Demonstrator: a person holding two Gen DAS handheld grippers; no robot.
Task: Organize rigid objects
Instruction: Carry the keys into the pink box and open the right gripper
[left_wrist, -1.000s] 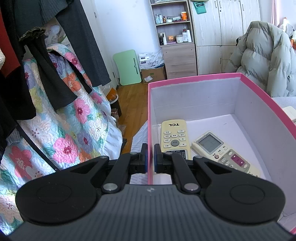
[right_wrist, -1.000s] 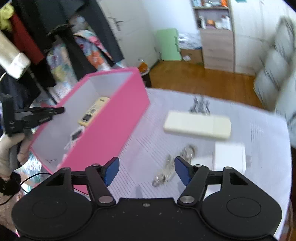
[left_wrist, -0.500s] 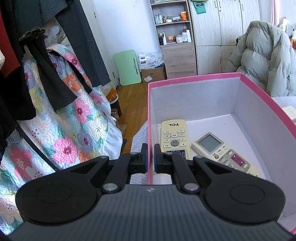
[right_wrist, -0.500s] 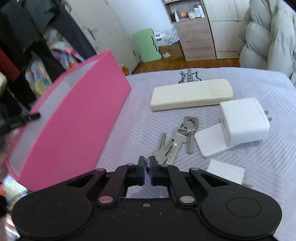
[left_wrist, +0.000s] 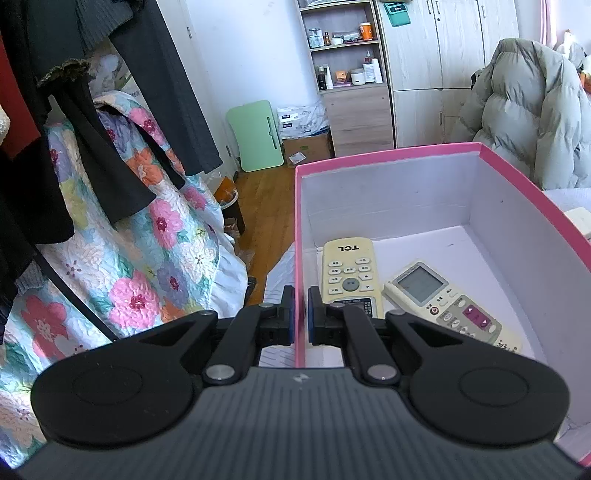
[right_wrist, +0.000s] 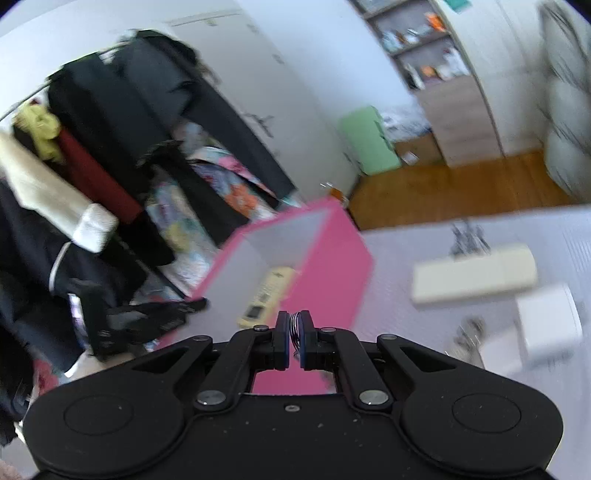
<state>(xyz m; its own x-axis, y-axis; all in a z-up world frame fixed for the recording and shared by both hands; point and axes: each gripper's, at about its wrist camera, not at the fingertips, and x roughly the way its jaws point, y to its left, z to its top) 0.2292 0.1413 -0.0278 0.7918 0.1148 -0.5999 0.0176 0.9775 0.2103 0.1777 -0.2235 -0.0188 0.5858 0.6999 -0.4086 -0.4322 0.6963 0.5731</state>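
Note:
My left gripper (left_wrist: 301, 314) is shut on the left wall of the pink box (left_wrist: 388, 157). Inside lie a yellow TCL remote (left_wrist: 349, 273) and a white remote (left_wrist: 443, 302). My right gripper (right_wrist: 294, 332) is shut on the key ring (right_wrist: 294, 328), lifted and facing the pink box (right_wrist: 332, 266); the keys (right_wrist: 467, 338) hang blurred at lower right. A cream remote (right_wrist: 474, 273) and a white charger (right_wrist: 546, 321) lie on the bed. The left gripper also shows in the right wrist view (right_wrist: 199, 304).
The bed cover (right_wrist: 406, 325) is grey and striped. Hanging dark clothes (left_wrist: 74, 110) and a floral quilt (left_wrist: 147, 258) are left of the box. A grey puffer jacket (left_wrist: 532, 110), wooden shelves (left_wrist: 351, 74) and a green board (left_wrist: 255, 134) stand behind.
My right gripper closed on the key ring, then lifted it and swung left toward the pink box. My left gripper has stayed on the box wall.

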